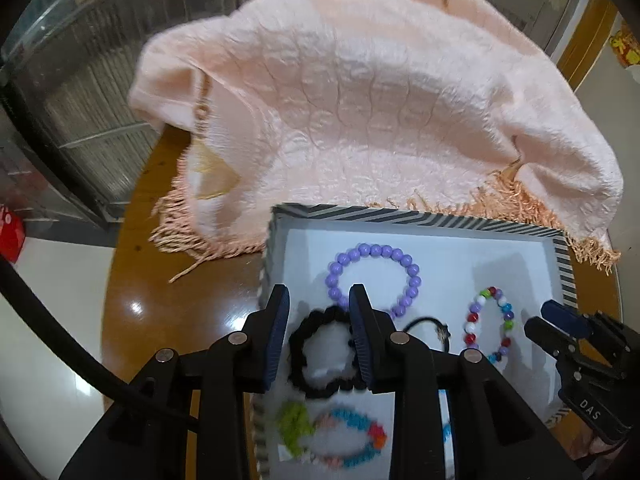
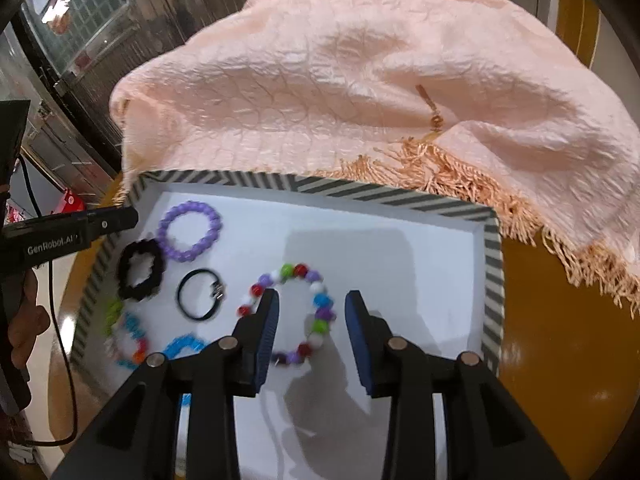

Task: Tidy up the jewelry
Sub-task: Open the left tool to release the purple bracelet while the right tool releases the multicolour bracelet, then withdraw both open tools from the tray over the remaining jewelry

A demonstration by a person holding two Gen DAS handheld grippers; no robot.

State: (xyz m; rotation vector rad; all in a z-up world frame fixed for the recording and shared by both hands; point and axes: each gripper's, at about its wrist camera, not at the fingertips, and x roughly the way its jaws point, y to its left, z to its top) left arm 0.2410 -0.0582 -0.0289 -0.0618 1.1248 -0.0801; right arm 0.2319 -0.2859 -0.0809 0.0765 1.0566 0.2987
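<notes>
Both grippers, left [image 1: 319,334] over the black bracelet [image 1: 320,354] and right [image 2: 308,330] over the multicolored bead bracelet [image 2: 290,312], hold jaws wide above the striped tray [image 2: 494,280], pink cloth [image 2: 340,92] beyond.

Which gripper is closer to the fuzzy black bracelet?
Left. The left gripper hangs open right over the black bracelet, fingers either side. The right gripper is open farther along the tray, over the multicolored bead bracelet.
</notes>
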